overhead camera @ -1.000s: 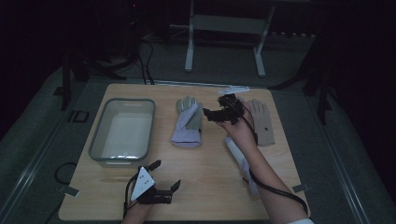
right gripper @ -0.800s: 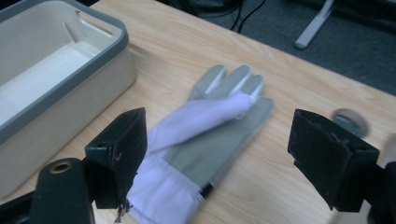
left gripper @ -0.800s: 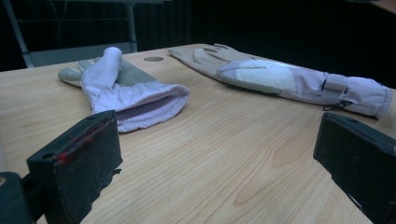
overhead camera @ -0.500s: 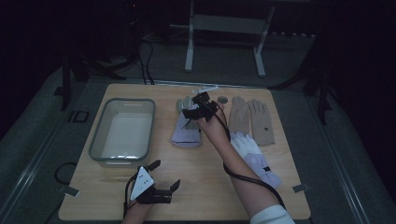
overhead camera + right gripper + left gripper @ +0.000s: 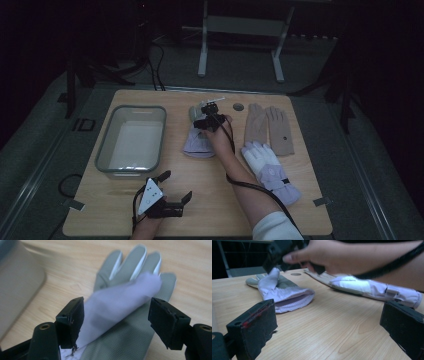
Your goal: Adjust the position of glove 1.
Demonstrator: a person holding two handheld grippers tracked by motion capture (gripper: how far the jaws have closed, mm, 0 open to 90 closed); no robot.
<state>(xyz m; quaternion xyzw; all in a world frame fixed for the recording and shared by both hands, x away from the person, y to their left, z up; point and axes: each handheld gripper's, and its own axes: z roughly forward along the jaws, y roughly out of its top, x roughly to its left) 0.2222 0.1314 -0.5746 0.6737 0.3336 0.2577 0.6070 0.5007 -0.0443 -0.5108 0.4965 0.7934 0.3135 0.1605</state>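
The right gripper [image 5: 209, 116] has swung leftward along the worktop's far edge: a second ago it hung over the beige gloves [image 5: 267, 129] toward the far right corner, and now it sits above the grey-and-lavender work glove [image 5: 199, 134] at the middle of the worktop [image 5: 225, 200], just right of the clear plastic bin [image 5: 131, 140]. That shift suggests this glove is the one about to be picked up, with the bin beside it the likely destination.

Seen from the right gripper view, the jaws stand apart and straddle the glove [image 5: 120, 302] without pinching it; a lavender flap of fabric is folded up over the grey palm between them.

The glove lies flat with its long axis running from the worktop's near edge to its far edge. Its fingers point to the far edge and its open knitted cuff [image 5: 294, 298] faces the near edge, toward the person.

The left gripper [image 5: 172, 195] rests at the near left corner, jaws apart and empty, as it was in the earlier pictures. A white-and-lavender glove [image 5: 270, 170] lies toward the near right corner, well apart from the target.
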